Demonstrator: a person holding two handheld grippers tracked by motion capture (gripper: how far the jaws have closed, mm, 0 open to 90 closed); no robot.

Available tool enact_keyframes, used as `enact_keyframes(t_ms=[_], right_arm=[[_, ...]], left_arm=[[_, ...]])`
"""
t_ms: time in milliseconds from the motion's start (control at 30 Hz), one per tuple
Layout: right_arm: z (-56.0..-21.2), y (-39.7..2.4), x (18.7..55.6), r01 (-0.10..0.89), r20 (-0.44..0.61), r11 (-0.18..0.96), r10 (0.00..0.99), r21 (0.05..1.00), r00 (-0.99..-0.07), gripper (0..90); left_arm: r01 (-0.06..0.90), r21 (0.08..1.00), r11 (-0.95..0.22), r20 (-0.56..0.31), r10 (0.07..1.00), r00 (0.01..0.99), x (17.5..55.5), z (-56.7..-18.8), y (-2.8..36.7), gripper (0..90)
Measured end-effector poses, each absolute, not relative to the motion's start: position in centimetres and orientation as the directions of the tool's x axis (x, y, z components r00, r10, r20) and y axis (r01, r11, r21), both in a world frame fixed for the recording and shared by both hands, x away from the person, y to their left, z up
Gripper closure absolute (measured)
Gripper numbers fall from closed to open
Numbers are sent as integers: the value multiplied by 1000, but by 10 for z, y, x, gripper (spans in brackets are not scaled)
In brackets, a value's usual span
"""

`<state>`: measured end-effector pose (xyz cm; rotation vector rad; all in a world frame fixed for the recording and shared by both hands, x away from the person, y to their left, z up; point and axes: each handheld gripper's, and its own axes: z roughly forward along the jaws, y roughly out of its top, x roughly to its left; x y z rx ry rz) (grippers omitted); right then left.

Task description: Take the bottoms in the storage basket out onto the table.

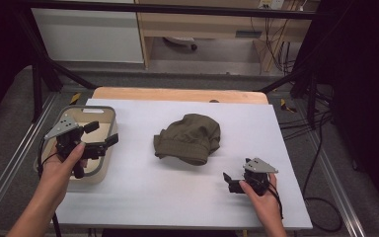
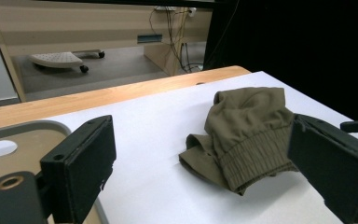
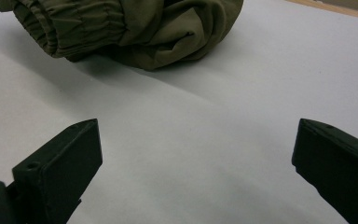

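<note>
Overhead, the high view takes in the whole bench (image 1: 143,197), covered with a white sheet. A crumpled olive garment (image 1: 188,138) lies near its middle. The left tool (image 1: 103,136) hangs at about 9 o'clock from the garment, over a grey tray (image 1: 109,112) at the bench's left edge, with the left hand (image 1: 66,165) wrapped round its handle. Its jaws stand apart and hold nothing. The right tool (image 1: 231,181) sits low at about 4 o'clock from the garment, near the front edge, gripped by the right hand (image 1: 260,195); its jaws point left toward the cloth, too small here to judge their gap. Both tools are well apart from the garment. Beyond the bench at 12 o'clock there is floor, a cabinet and loose cables (image 1: 276,44).

Next, the left gripper view looks across the bench from the tray side. Its two black jaws are spread wide, empty, and the garment (image 2: 247,126) lies between them farther off, its ribbed elastic cuff turned toward the camera, a detail the high view does not resolve. The tray's rim (image 2: 37,126) curves in at 8 o'clock. A wheeled chair base (image 2: 58,59) shows at 11 o'clock on the floor.

Finally, the right gripper view settles the right tool's state: its jaws are wide apart over bare white sheet, clasping nothing. The garment (image 3: 135,28) sits at 11 o'clock, its gathered cuff at the upper left, clear of both jaws.
</note>
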<state>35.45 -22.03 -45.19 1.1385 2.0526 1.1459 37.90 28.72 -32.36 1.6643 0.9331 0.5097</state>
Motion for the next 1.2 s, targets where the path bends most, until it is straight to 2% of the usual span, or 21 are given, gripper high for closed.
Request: enact_keyframes(t_ms=[133,400,1200], right_arm=[[-452,-220,355,415,-44,291,859,862,-510,20],[-452,-220,355,418,-40,287,860,862,-509,20],[-453,-219,355,417,-48,299,856,859,-515,20]], left_arm=[[314,943,-111,-106,794,598,377,-327,288,75],[350,934,-63,-177,772,610,375,-337,291,74],[378,921,-93,-159,797,582,365,-361,301,70]])
